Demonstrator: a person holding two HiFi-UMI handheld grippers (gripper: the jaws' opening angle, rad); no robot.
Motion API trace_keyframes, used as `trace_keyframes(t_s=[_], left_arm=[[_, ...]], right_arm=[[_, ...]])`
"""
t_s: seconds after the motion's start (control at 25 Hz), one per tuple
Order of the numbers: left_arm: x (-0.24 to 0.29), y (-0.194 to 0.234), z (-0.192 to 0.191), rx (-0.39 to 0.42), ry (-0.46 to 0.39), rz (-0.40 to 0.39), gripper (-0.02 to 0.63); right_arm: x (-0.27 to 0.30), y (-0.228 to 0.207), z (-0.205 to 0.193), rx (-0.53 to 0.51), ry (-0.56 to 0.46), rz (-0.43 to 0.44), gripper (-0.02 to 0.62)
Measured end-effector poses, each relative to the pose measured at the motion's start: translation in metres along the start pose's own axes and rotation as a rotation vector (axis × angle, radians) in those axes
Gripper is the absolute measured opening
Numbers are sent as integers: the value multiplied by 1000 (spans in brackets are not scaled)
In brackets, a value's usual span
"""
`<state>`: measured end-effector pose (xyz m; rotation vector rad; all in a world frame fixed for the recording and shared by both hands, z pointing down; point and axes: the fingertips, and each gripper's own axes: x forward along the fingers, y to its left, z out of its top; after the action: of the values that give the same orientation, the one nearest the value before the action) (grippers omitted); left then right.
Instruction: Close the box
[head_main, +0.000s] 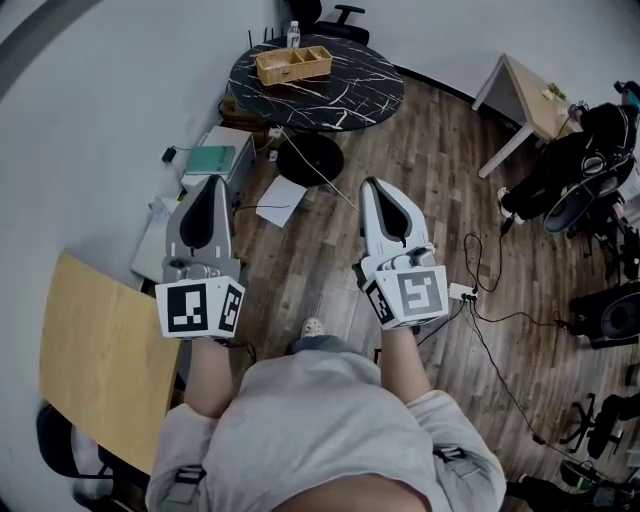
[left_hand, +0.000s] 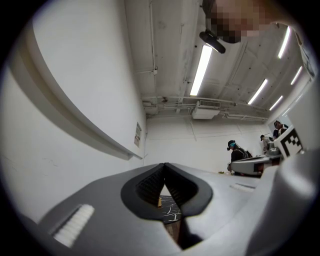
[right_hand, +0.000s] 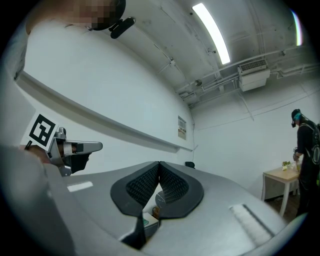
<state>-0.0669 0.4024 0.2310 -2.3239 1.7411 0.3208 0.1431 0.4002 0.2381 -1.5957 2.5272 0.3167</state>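
Observation:
A light wooden box (head_main: 293, 64) with its divided inside showing stands on a round black marble table (head_main: 350, 95) at the far side of the room. My left gripper (head_main: 213, 182) and right gripper (head_main: 372, 184) are held out in front of the person's body, well short of the table, both pointing toward it. In the left gripper view the left gripper (left_hand: 165, 165) is shut with nothing between its pads, and a sliver of the table (left_hand: 171, 214) shows below the tips. The right gripper (right_hand: 159, 163) is likewise shut and holds nothing.
A water bottle (head_main: 293, 35) stands behind the box, with a black chair (head_main: 335, 18) beyond. A pale wooden tabletop (head_main: 100, 370) lies near left, a white case with a green book (head_main: 215, 160) by the wall. Cables (head_main: 490, 320), bags and chairs (head_main: 580, 170) crowd the right; a small table (head_main: 530, 95) stands far right.

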Motion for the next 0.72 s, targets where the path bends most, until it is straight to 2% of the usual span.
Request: trace_keyframes(t_s=[0.32, 0.72], left_arm=[[55, -5, -14, 10, -19, 22, 58], [86, 1, -37, 9, 11, 31, 58]], right_arm=[[38, -43, -17, 1, -7, 14, 3], [67, -63, -35, 24, -6, 26, 3]])
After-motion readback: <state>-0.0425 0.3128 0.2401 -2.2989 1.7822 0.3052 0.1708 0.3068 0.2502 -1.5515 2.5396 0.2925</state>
